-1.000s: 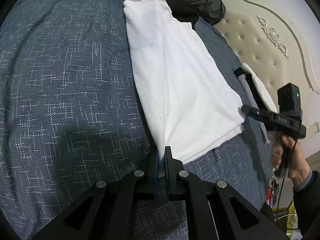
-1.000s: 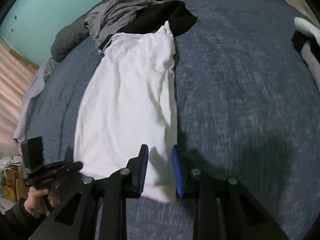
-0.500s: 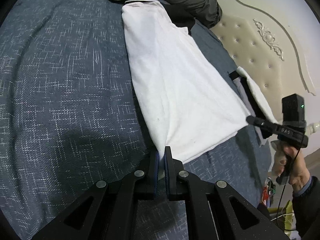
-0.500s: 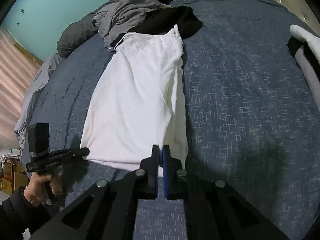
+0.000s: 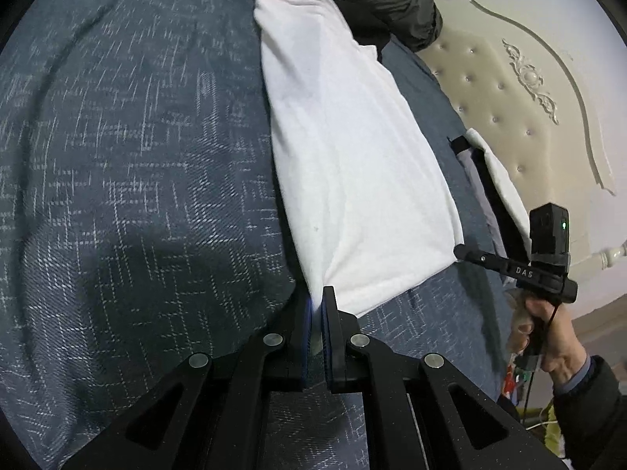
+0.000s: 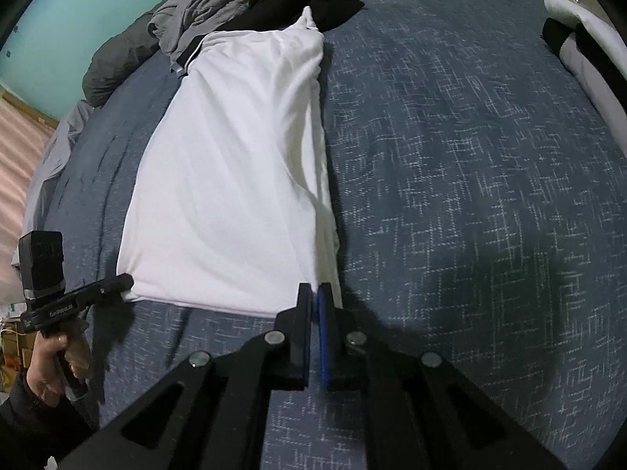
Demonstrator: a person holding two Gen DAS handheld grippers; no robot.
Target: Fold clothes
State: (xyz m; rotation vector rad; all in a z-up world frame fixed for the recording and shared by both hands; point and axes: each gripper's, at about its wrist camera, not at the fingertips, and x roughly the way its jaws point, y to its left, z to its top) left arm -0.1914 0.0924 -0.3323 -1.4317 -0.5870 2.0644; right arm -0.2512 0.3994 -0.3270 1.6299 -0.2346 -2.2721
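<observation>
A white shirt (image 5: pixel 352 164) (image 6: pixel 235 180) with a black collar lies lengthwise on the dark blue patterned bedspread (image 5: pixel 117 156), folded into a long strip. My left gripper (image 5: pixel 317 297) is shut on the hem's left corner. In the right wrist view my right gripper (image 6: pixel 315 293) is shut on the hem's right corner. Each gripper also appears in the other's view: the right gripper (image 5: pixel 460 251) at the hem's far corner, the left gripper (image 6: pixel 127 280) at the opposite corner. The hem is pulled taut between them.
A heap of grey and black clothes (image 6: pixel 219 4) lies beyond the collar. A folded white and black garment (image 5: pixel 493 180) rests by the tufted cream headboard (image 5: pixel 509 90). Bare bedspread (image 6: pixel 470 156) spreads right of the shirt. A teal wall (image 6: pixel 78 8) stands behind.
My right gripper went from open around the hem corner to shut on it. Both grippers have since pulled the hem slightly back, stretching the shirt flatter.
</observation>
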